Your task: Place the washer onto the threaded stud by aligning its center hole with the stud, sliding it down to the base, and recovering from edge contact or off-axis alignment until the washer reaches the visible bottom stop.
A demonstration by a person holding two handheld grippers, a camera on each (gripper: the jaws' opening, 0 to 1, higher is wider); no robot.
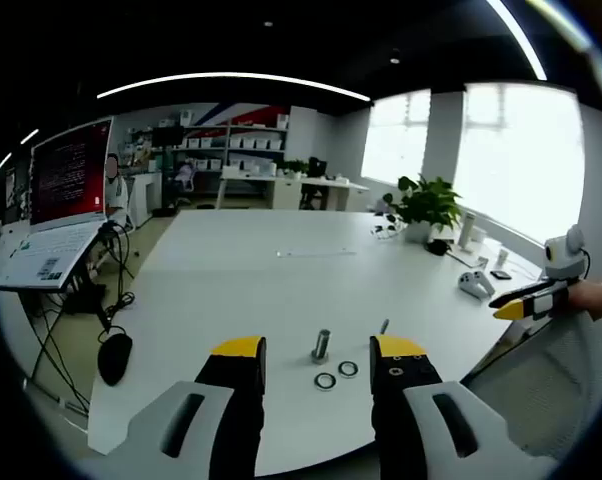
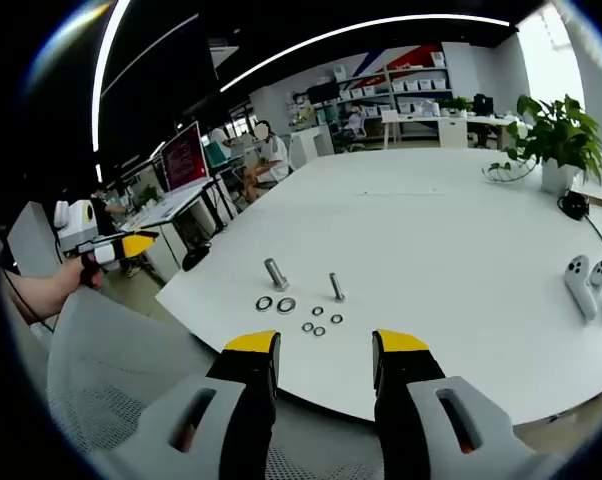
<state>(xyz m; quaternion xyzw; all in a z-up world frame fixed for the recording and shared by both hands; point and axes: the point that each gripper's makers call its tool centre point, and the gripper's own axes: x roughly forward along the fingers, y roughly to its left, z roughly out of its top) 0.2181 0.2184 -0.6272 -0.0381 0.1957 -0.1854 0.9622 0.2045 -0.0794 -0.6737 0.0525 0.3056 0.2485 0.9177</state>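
Note:
A thick threaded stud [image 1: 321, 345] stands upright on the white table [image 1: 281, 270], just beyond and between the jaws of my left gripper [image 1: 319, 352], which is open and empty. Two large washers [image 1: 325, 381] lie flat in front of the stud, and a thinner stud [image 1: 384, 326] stands to the right. From the right gripper view, the thick stud [image 2: 276, 273], thin stud [image 2: 336, 287], the two large washers [image 2: 265, 303] and several small washers [image 2: 318, 329] lie near the table edge. My right gripper [image 2: 326, 345] hovers short of the edge, open and empty.
A hand holds the right gripper [image 1: 526, 300] off the table's right side; the left gripper [image 2: 121, 247] is likewise off the table. A mesh chair back [image 2: 111, 370] lies below. White controllers [image 2: 591, 285], a potted plant [image 2: 556, 140], a laptop [image 1: 66, 190] and a black mouse [image 1: 114, 357] stand around.

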